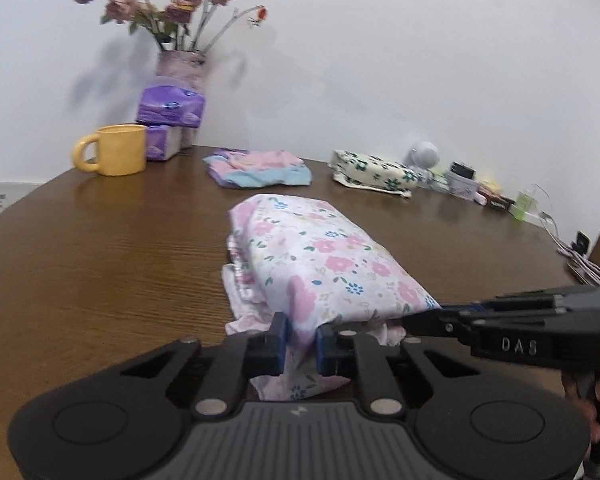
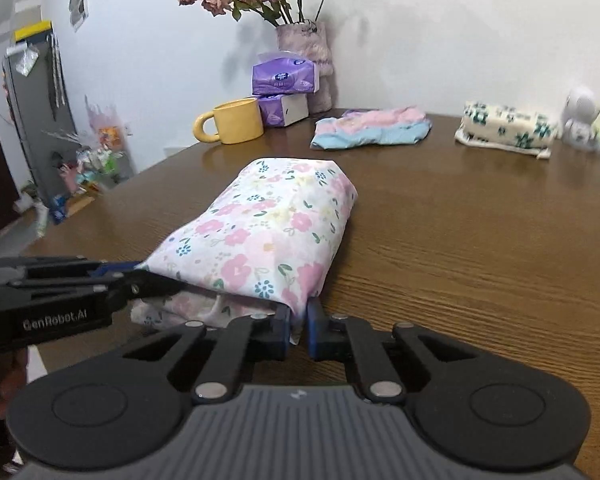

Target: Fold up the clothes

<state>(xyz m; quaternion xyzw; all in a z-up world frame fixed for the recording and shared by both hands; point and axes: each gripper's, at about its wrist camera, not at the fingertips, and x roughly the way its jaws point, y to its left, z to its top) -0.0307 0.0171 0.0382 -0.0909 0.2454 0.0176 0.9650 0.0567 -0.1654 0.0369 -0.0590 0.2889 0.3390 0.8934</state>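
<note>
Two grippers pinch the near edge of the floral garment [image 1: 320,264], which lies folded in a bundle mid-table; the left gripper [image 1: 302,338] clamps its near-left corner, the right gripper [image 2: 299,330] its near-right corner, blue pads pressed on cloth; bare wooden table [image 2: 480,248] stretches wide to either side; a second folded garment [image 2: 372,126], yellow mug [image 1: 114,156] and tissue packs [image 2: 286,78] sit well apart by the far edge.

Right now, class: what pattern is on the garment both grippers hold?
Pink and blue flowers on white, on the floral garment; clearest in the right wrist view.
</note>
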